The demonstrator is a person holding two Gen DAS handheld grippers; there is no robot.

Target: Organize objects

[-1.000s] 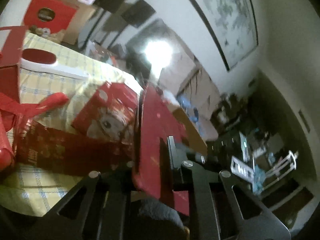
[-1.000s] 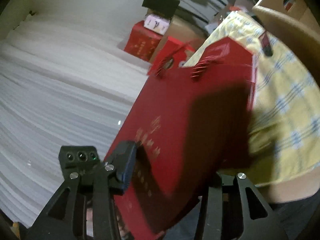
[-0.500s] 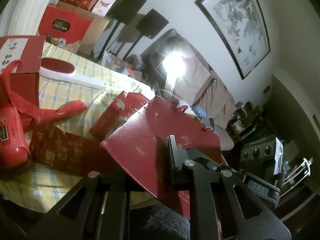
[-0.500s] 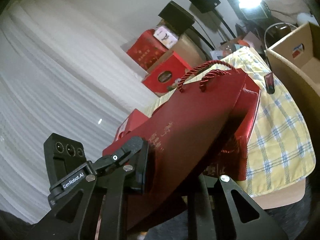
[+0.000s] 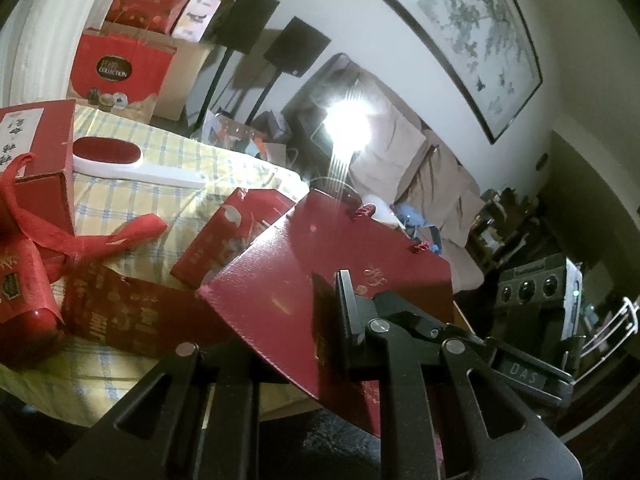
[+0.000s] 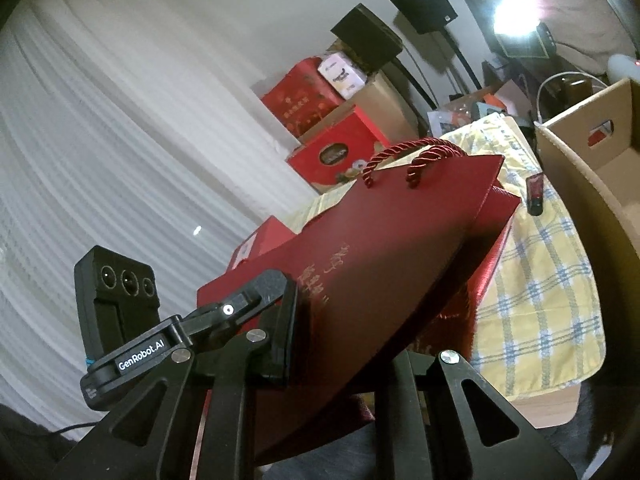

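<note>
Above table edge (image 5: pixel 132 200), bag (image 5: pixel 320 280) flatter vs before, both grippers (image 5: pixel 280 340) (image 6: pixel 340 332) clamped.

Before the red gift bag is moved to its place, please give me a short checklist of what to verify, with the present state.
1. Left hand-held gripper shut on the red gift bag: ok.
2. Right hand-held gripper shut on the same bag: ok.
3. Rope handles free, not caught: ok.
4. Bag clear of the red boxes on the checked tablecloth: cannot tell.
5. Bag empty: cannot tell, flattened, inside hidden.
</note>
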